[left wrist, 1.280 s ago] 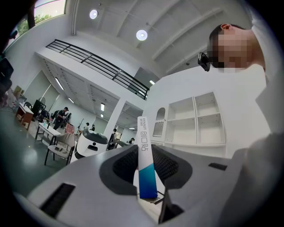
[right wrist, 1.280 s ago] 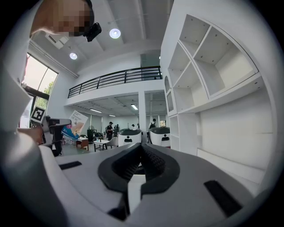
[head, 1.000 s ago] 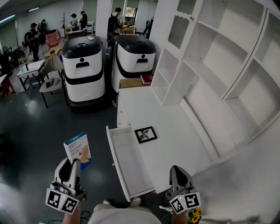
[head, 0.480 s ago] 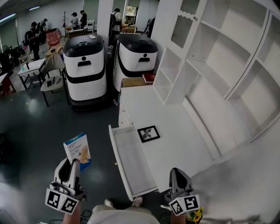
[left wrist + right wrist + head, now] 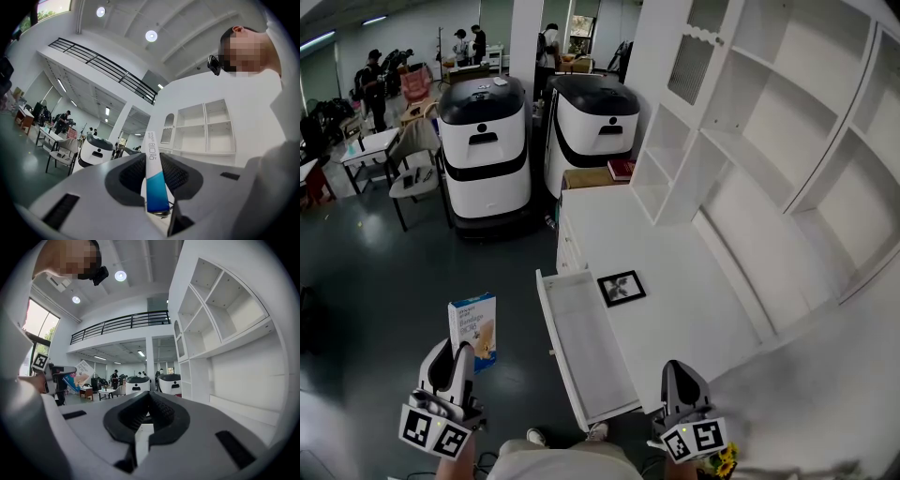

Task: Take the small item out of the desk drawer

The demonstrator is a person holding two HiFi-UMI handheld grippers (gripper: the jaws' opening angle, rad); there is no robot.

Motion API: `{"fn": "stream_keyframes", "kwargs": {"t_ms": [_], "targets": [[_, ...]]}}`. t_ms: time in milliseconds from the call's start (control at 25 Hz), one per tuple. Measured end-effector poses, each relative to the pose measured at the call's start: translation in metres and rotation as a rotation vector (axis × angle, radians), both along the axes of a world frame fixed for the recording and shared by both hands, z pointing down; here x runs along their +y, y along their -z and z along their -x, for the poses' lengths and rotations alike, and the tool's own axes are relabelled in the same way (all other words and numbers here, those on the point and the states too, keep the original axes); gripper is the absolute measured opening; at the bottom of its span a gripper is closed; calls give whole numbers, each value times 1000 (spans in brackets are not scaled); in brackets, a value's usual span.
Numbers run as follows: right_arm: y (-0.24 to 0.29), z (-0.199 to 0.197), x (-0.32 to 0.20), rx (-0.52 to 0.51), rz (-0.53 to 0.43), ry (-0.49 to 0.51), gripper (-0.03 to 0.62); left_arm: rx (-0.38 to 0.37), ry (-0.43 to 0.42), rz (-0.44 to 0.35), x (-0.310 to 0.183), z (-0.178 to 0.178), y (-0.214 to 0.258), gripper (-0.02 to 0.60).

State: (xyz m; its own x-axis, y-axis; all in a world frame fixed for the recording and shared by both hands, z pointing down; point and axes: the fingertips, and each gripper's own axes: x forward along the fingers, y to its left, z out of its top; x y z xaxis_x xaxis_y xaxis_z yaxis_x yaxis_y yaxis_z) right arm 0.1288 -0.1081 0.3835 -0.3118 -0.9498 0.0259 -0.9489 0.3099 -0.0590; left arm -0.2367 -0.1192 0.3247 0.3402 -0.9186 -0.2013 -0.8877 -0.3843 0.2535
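Observation:
My left gripper (image 5: 457, 354) is shut on a small blue-and-white box (image 5: 472, 330), which it holds upright over the dark floor, left of the desk. In the left gripper view the box (image 5: 153, 180) stands edge-on between the pads. The white drawer (image 5: 586, 349) is pulled out from the desk (image 5: 694, 291) and its inside looks bare. My right gripper (image 5: 677, 367) hangs near the desk's front edge, right of the drawer. Its jaws are shut with nothing between them (image 5: 149, 395). The right gripper view also catches the box (image 5: 80, 373) at far left.
A black picture frame (image 5: 621, 288) lies on the desk beside the drawer. White shelving (image 5: 750, 141) rises behind the desk. Two large white-and-black machines (image 5: 483, 141) stand at the back. Tables, chairs and several people are far off at the left.
The box now stands a little more upright in the head view. The whole view has shifted slightly. Both grippers keep their places.

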Motion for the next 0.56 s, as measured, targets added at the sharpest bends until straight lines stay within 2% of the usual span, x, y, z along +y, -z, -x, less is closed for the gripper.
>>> {"fn": "stream_keyframes", "kwargs": {"t_ms": [560], "targets": [[4, -25, -11, 11, -4, 29, 9, 23, 18, 3, -2, -27, -1, 100]]}}
